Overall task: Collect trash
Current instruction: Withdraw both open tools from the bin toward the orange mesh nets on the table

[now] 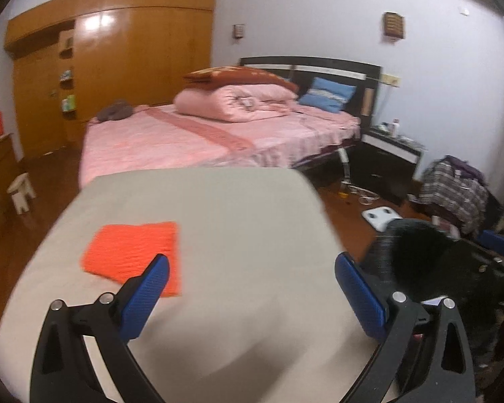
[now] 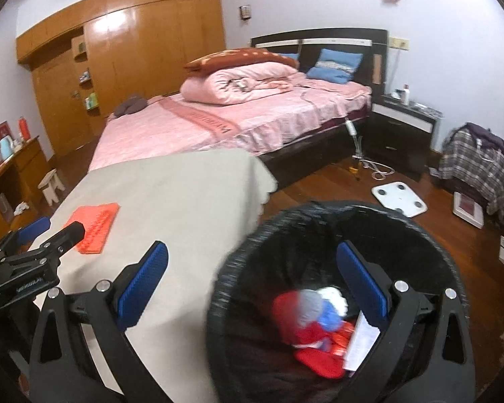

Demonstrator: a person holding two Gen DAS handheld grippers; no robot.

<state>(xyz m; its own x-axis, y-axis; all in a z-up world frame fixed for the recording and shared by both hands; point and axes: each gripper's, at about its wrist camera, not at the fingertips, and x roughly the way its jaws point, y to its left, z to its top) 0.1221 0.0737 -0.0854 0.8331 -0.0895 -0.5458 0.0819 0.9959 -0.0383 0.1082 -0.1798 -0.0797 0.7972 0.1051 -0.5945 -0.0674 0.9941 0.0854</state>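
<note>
**Trash sits in the bin; one cloth left on the table**

Left wrist: the left gripper is spread, empty, over the grey-covered table, near a flat orange woven cloth.

Right wrist: the right gripper hangs released above the black-lined round bin; red, white and blue crumpled trash lies inside. Approach the cloth low, pinching one edge.

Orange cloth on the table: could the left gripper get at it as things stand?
Probably yes. The left gripper hangs open just above the table, the orange cloth lies flat by its left jaw, nothing between them.

1 bin, 1 orange cloth (folded), 2 blue pillows
</note>
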